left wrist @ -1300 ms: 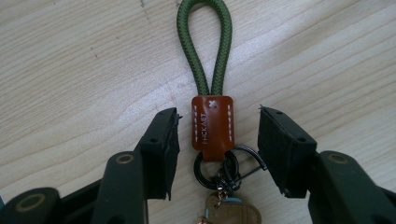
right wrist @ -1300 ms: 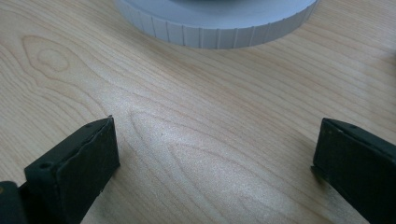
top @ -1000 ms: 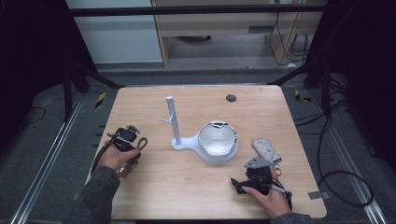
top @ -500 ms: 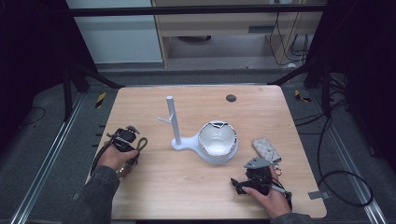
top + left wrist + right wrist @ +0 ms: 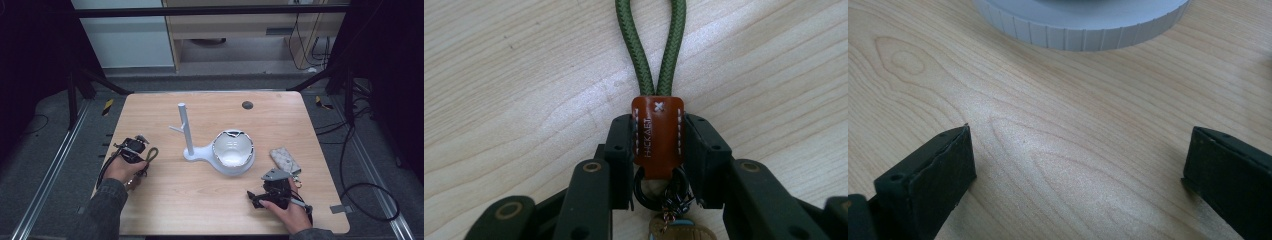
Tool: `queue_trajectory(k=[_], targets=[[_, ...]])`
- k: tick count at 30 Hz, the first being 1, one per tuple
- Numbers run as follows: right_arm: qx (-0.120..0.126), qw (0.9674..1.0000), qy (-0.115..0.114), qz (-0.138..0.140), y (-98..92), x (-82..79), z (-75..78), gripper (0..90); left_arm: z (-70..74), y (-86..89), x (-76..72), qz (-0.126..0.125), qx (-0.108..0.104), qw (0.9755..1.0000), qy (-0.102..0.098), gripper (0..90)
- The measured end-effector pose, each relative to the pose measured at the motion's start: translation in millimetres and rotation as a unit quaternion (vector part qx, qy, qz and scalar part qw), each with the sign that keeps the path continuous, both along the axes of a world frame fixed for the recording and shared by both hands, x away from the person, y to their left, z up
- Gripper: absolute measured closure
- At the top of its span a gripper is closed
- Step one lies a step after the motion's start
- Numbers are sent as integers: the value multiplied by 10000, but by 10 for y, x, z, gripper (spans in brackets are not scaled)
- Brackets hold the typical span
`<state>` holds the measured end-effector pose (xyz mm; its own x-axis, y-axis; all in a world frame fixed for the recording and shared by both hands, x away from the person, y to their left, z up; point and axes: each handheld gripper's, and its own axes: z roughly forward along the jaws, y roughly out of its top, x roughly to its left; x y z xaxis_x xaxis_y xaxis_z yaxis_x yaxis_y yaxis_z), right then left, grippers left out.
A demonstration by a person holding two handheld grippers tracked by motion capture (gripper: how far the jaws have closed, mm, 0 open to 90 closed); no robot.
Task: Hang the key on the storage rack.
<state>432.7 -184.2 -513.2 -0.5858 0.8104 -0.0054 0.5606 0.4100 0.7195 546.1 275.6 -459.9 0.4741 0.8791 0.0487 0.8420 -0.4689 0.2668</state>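
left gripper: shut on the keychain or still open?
Shut: left gripper jaws, just closed, press both sides of the keychain's brown leather tab.

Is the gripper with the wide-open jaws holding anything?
No, the right gripper has its jaws spread wide with only bare wooden table between them.

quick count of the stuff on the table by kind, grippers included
grippers: 2, the left gripper shut on the keychain and the right gripper open
keychain with green cord loop and brown leather tab: 1
white stand with post and bowl: 1
small patterned pouch: 1
dark round spot on the table: 1
total: 6
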Motion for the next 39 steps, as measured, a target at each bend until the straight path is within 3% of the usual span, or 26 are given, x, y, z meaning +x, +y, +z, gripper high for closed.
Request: queue_trajectory(k=[4, 8, 15, 20, 21, 22, 27, 30, 31, 32, 39], targets=[[4, 10000, -3, 8, 0, -1, -1, 2, 52, 23, -51, -31, -52, 9999, -126, 656], [6, 10000, -7, 3, 1, -1, -1, 2, 136, 68, -175, -79, -273, 9987, -413, 656], [4, 10000, -8, -37, 13, 15, -1, 1, 225, 143, -384, -81, -670, 9938, -880, 658], [2, 10000, -1, -77, 22, 35, 0, 2, 319, 179, -532, -89, -930, 9869, -1316, 659], [2, 10000, -1, -77, 22, 35, 0, 2, 319, 179, -532, -89, -930, 9869, -1316, 659], [11, 9999, 2, -101, 27, 46, 1, 1, 369, 174, -592, -99, -1025, 9835, -1486, 659], [7, 9999, 2, -117, 36, 69, 1, 2, 487, 117, -746, -207, -1198, 9745, -1884, 660], [14, 9999, 7, -124, 38, 71, 0, 1, 537, 48, -837, -283, -1319, 9676, -2134, 660], [11, 9999, 2, -120, 37, 71, 0, 2, 547, 35, -855, -316, -1333, 9667, -2160, 660], [14, 9999, 7, -125, 38, 71, 0, 2, 559, 6, -888, -352, -1371, 9637, -2262, 661], [14, 9999, 7, -125, 38, 71, 0, 1, 588, -146, -1039, -575, -1432, 9557, -2508, 661]])
